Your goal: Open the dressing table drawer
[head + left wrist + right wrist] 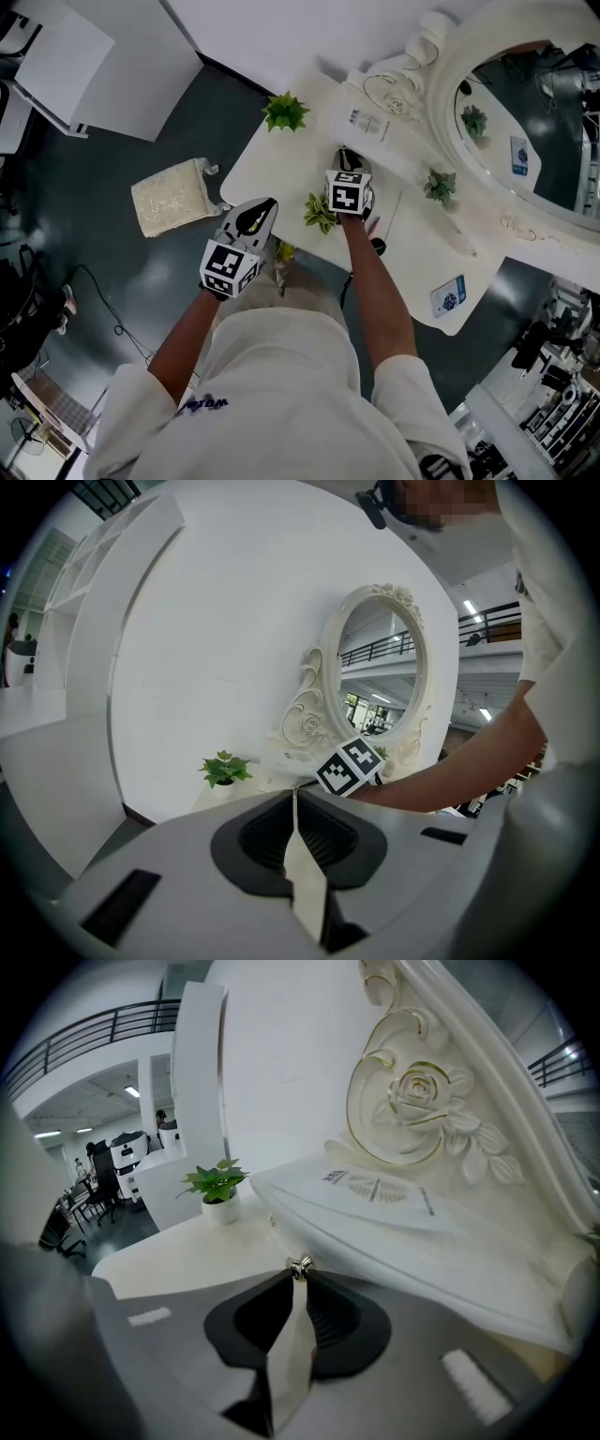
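Note:
The white dressing table (272, 159) carries a small raised drawer unit (380, 122) below its oval mirror (525, 112). In the right gripper view the curved white drawer front (394, 1255) has a small silver knob (300, 1266). My right gripper (298, 1279) is shut on that knob, its tips pinching it from both sides. In the head view the right gripper (350, 159) reaches over the tabletop to the unit. My left gripper (261, 211) hovers at the table's near edge, shut with nothing in it; its closed tips (294, 795) point toward the mirror (380, 677).
Three small potted plants stand on the table: one at the back corner (284, 112), one beside my right hand (320, 212), one near the mirror (441, 185). A blue-printed card (449, 294) lies near the front right edge. A beige cushion (173, 197) lies on the dark floor.

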{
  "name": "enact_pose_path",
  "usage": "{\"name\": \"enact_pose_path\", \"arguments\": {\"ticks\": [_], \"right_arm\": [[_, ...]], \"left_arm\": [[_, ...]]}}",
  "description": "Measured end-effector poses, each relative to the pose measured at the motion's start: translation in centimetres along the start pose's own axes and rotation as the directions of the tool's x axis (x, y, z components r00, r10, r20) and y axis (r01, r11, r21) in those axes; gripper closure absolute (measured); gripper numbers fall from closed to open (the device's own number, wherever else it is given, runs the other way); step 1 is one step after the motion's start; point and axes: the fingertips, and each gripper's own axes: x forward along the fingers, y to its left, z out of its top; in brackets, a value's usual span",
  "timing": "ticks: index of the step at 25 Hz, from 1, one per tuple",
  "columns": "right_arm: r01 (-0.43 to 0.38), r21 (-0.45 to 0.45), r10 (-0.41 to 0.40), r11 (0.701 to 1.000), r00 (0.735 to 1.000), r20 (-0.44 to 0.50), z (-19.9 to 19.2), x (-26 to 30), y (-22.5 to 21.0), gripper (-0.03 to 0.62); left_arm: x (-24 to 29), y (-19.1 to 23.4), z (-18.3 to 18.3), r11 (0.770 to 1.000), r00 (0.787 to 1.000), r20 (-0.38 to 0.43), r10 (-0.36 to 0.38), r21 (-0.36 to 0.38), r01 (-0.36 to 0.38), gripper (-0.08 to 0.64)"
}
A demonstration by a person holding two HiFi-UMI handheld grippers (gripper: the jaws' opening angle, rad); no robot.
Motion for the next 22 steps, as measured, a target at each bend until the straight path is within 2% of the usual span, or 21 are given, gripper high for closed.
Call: {"name": "enact_pose_path", "arguments": {"ticks": [11, 22], "right_arm": [[-0.035, -0.038, 0.035, 0.999, 0.999, -0.02, -0.4, -0.2, 0.6, 0.537], [-0.042, -0.019, 0.042, 0.999, 0.999, -0.014, -0.6, -0.5, 1.0, 0.537]], "left_arm": [[0.2, 0.8, 0.2, 1.0, 1.0, 0.003, 0.018, -0.003, -0.018, 0.538], [0.4, 0.0, -0.5, 1.0, 1.0, -0.015, -0.004, -0.001, 0.004, 0.538]]}}
